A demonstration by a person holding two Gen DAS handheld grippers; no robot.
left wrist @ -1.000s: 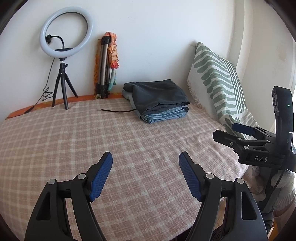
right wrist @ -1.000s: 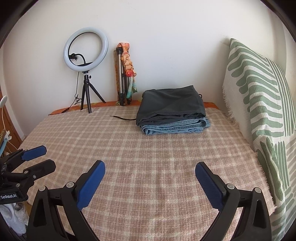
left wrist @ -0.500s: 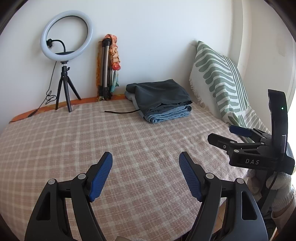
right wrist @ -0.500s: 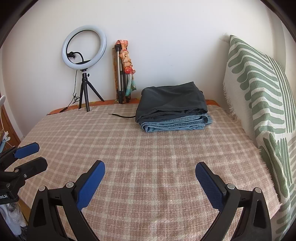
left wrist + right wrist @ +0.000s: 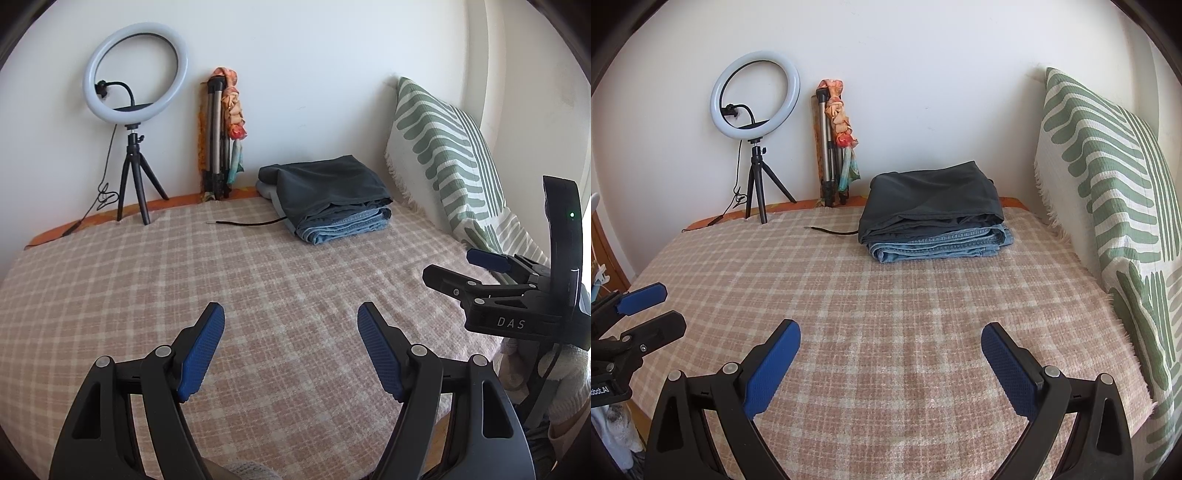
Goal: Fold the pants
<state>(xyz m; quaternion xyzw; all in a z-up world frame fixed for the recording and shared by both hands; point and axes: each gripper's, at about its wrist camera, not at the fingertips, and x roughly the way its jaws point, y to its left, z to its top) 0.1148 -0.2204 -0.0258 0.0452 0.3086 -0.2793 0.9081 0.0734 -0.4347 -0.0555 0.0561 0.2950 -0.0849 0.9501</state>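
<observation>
Both my grippers hover over the near edge of the pink-and-cream checked bedspread [image 5: 886, 314]. My left gripper [image 5: 291, 325] stands spread, nothing between its blue pads; my right gripper [image 5: 891, 341] likewise spread and empty.

Pants: dark grey folded pants [image 5: 934, 201] lie on top of light blue folded denim jeans [image 5: 942, 245], a stack at the far side of the bedspread, near the wall, well apart from both grippers.

Judgement: either the folding is done or no new garment is started. Next move calls for reaching to the stack.

Containers: none visible.
</observation>
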